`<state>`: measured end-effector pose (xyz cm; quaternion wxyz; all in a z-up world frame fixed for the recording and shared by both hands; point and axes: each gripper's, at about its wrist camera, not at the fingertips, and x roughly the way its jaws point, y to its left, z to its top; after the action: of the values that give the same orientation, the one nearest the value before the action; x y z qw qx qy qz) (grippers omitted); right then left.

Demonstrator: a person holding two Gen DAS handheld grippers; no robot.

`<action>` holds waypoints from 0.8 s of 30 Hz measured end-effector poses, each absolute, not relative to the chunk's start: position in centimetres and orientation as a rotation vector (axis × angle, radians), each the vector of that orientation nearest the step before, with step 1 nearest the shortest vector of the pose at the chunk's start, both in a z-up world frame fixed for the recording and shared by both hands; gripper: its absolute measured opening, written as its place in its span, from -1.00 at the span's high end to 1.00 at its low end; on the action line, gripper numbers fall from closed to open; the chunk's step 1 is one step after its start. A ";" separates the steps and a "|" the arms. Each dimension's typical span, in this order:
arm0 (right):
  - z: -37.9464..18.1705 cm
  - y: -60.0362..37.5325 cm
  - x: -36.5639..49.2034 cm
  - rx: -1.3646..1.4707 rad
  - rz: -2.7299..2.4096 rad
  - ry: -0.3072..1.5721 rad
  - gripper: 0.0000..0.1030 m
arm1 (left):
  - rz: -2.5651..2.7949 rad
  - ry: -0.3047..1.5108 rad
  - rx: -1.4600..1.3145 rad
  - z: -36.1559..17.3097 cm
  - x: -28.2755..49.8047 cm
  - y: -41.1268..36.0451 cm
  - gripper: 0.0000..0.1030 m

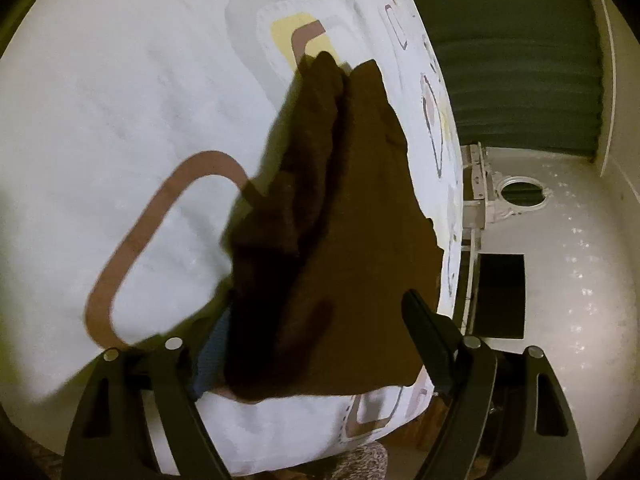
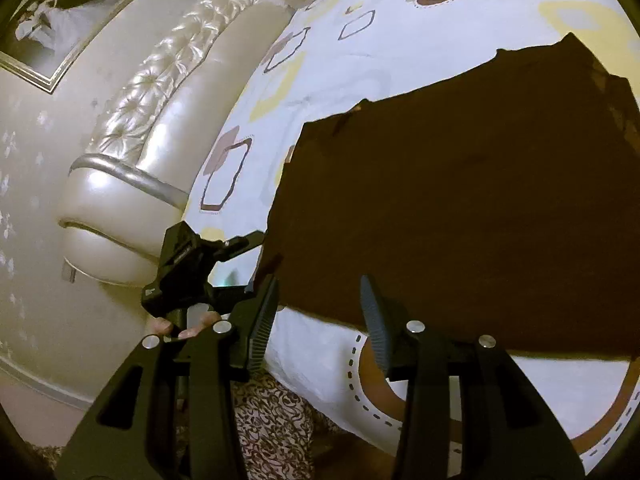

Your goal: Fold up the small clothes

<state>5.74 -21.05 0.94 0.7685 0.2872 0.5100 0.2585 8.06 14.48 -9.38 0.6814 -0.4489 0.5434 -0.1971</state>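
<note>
A dark brown garment (image 1: 352, 208) lies on the white patterned bedsheet (image 1: 120, 120), its left part bunched into long folds. My left gripper (image 1: 320, 304) straddles its near end with the jaws wide apart. The right finger (image 1: 424, 328) rests by the cloth, while the left one is mostly hidden under the fabric, and no pad presses on it. In the right wrist view the garment (image 2: 460, 208) spreads flat on the sheet (image 2: 340, 60). My right gripper (image 2: 320, 284) is open at its near edge. The left gripper (image 2: 260, 256) sits at the near left corner, held by a hand (image 2: 192, 330).
A padded pearl headboard (image 2: 160, 80) runs along the bed's left side, below a framed picture (image 2: 60, 28). A green curtain (image 1: 500, 60) and a dark box (image 1: 500, 296) stand past the bed's right edge. The person's patterned clothing (image 2: 272, 420) is at the near bed edge.
</note>
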 end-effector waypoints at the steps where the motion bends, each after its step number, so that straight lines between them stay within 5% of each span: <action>1: 0.9 -20.8 5.9 0.620 0.564 1.111 0.18 | -0.451 1.220 -1.012 -9.5 8.1 14.3 -0.35; 8: 2.4 -16.4 9.9 0.515 0.577 1.133 0.07 | -0.420 1.205 -1.050 -11.3 7.6 14.5 0.59; 24: -3.2 5.4 24.6 -0.020 0.253 1.410 -0.22 | -0.458 1.103 -1.027 -11.7 6.7 13.7 0.64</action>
<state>24.62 5.45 -3.22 0.7541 -0.0093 0.6464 0.1161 6.74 13.68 -11.68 0.7055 -0.4619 0.4964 -0.2063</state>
